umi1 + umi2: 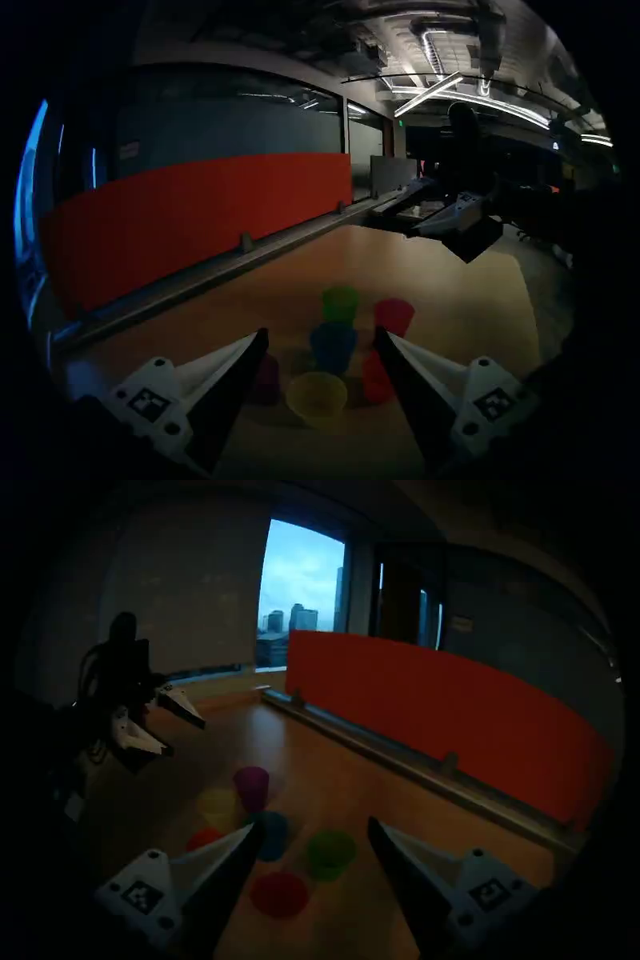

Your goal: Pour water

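A blue cup (333,344) stands in the middle of a tight cluster of small plastic cups on the wooden table (456,304). A green cup (341,302), a yellow cup (318,396), a purple cup (266,376) and two red cups (394,314) ring it closely. It is too dim to see their contents. The left gripper (319,331) and the right gripper (316,824) hang on opposite sides of the blue cup, fingers spread apart, holding nothing. An orange partition (200,216) runs behind.

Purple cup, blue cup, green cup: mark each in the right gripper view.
purple cup (253,792), right gripper view, on its side wall.
blue cup (276,838), right gripper view, on its visible side beside the finger.
green cup (330,854), right gripper view, on its visible middle.
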### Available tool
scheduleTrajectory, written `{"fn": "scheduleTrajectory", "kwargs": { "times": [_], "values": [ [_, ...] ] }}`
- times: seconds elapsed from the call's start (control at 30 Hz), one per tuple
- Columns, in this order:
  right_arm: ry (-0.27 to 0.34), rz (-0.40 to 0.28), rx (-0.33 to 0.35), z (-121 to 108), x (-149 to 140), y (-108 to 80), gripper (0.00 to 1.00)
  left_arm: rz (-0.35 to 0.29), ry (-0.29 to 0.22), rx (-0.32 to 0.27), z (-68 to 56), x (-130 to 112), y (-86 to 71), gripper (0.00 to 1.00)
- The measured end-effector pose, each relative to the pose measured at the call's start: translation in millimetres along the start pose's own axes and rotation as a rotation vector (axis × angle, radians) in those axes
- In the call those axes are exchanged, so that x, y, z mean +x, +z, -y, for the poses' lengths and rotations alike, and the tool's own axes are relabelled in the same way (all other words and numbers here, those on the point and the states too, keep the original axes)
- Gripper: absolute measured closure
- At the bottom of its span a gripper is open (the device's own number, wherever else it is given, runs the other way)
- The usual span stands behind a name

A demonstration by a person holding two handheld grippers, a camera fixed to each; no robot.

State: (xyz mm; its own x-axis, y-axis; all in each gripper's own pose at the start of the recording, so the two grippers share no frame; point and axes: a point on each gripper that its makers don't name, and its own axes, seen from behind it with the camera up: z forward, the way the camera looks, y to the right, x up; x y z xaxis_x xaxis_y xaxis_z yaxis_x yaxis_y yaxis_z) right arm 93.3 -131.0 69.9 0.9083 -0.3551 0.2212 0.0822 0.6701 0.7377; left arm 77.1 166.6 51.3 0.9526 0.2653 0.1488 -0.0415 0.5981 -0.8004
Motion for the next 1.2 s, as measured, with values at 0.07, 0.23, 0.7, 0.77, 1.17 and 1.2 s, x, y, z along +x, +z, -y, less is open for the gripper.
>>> {"fn": "scheduleTrajectory", "kwargs": {
  "times": [0.07, 0.23, 0.7, 0.77, 1.17, 1.2],
  "values": [
    [-0.003, 0.01, 0.001, -1.3, -3.3, 3.1, 0.01, 0.002, 0.014, -0.001, -1.8, -1.5, 1.2, 0.01],
    [-0.01, 0.047, 0.005, -5.8, -15.8, 13.8, 0.01, 0.005, 0.026, -0.013, -7.3, -3.5, 3.3, 0.01],
    [-0.022, 0.155, 0.024, -15.3, -53.6, 51.0, 0.01, 0.018, 0.009, -0.008, -2.7, -16.3, 5.7, 0.01],
    [-0.021, 0.17, 0.026, -16.4, -59.3, 56.1, 0.01, 0.019, 0.008, -0.005, -1.7, -17.3, 5.8, 0.01],
    [-0.026, 0.237, 0.034, -19.6, -85.0, 82.9, 0.0, 0.02, -0.003, 0.007, 5.2, -24.1, 4.5, 0.01],
    [-0.025, 0.241, 0.034, -19.9, -87.2, 85.0, 0.0, 0.02, -0.004, 0.008, 5.8, -24.6, 4.3, 0.01]
  ]
}}
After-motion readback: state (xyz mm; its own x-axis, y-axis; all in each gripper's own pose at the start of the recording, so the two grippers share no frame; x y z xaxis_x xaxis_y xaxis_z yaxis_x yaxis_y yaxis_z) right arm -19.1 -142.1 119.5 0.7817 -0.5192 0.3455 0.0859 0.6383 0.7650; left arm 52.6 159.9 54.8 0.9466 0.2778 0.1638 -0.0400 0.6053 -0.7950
